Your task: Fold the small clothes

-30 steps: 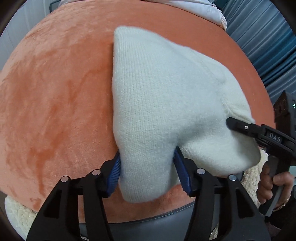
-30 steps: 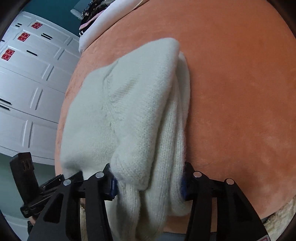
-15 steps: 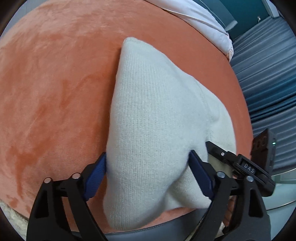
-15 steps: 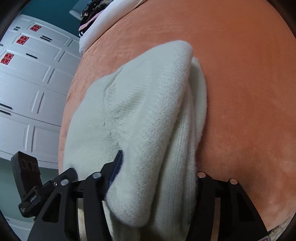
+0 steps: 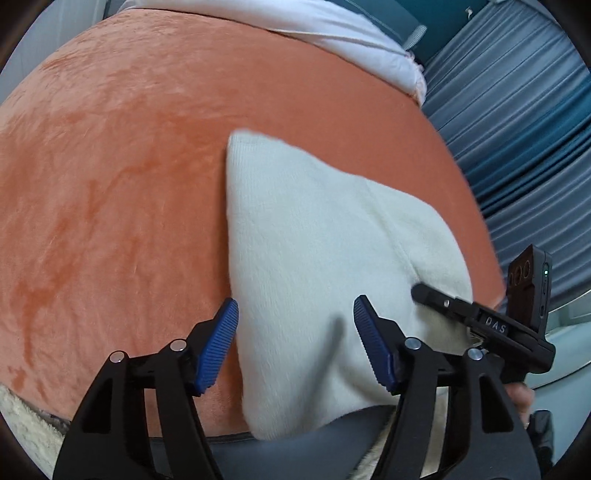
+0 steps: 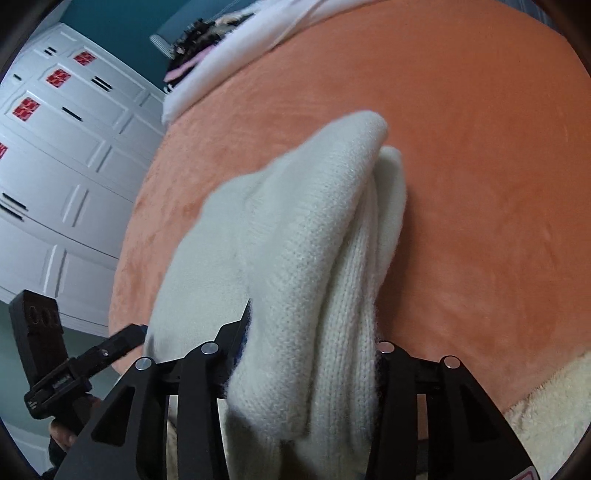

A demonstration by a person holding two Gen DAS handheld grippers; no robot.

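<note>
A folded cream knit garment lies on an orange velvet surface, its near edge hanging over the front rim. My left gripper is open, its blue pads on either side of the garment's near left part, apart from the cloth. My right gripper straddles the thick folded edge of the garment; the knit bulges between its jaws and hides the pads. The right gripper also shows in the left wrist view, at the garment's right corner.
White bedding lies at the far edge of the orange surface. Blue-grey curtains hang to the right. White panelled cabinet doors stand to the left. A cream fleece throw lies at the front rim.
The left gripper has let go of the garment and drawn back, jaws now open. The right gripper's jaws have spread wider around the fold. The garment has settled flatter.
</note>
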